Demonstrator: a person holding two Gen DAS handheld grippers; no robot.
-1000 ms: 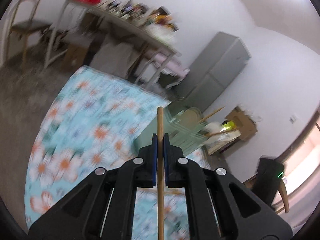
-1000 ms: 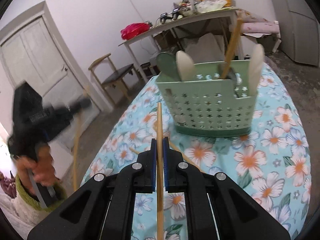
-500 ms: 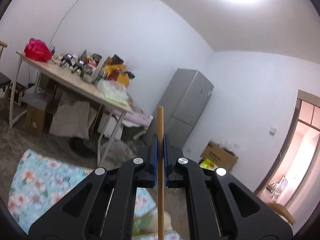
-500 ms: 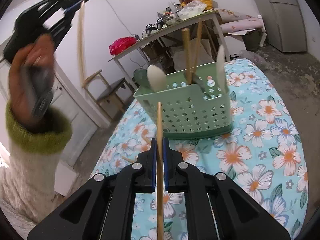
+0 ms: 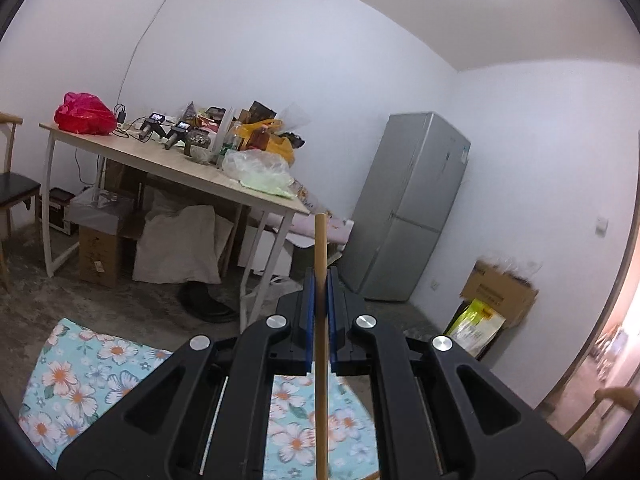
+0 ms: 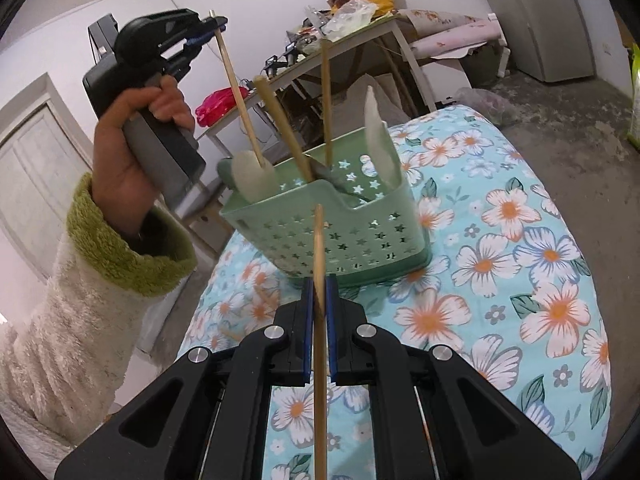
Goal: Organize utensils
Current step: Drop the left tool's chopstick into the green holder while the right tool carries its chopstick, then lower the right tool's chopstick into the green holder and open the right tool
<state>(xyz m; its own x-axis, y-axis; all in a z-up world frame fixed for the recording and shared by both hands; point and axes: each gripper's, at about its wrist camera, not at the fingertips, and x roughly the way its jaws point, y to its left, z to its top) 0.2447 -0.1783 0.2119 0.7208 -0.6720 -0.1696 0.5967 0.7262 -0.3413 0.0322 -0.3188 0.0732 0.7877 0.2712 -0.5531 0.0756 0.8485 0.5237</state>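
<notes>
Both your grippers are loaded. Left gripper (image 6: 214, 26) is clamped on the top end of a thin wooden chopstick (image 6: 240, 96), raised above the pale green plastic utensil basket with star-shaped cutouts (image 6: 352, 236); the stick slants down and its lower end sits over the white spoon (image 6: 254, 178) at the basket's left side. Can't tell if the tip is inside the rim yet or just in front of it. Your left hand (image 6: 136, 148), in the fuzzy cream sleeve with green cuff (image 6: 120, 252), holds the handle. Left wrist view shows only that stick pinched between the blue pads (image 5: 308, 320) and the room behind, no basket. Right gripper (image 6: 319, 304) is clamped on a second wooden chopstick (image 6: 318, 248), low and just short of the basket's near wall, stick pointing at it. Basket stands on the bench with the floral turquoise cloth (image 6: 520, 264). Already in it: two wooden sticks standing up (image 6: 326, 100), the white spoon, another white utensil (image 6: 378, 136) at the right, something dark grey between. A couple of thin wooden sticks (image 6: 262, 298) look to be left on the cloth to the left of the right gripper. My read: well along but not finished. Left: drop both held sticks into the basket, then collect the loose ones.
</notes>
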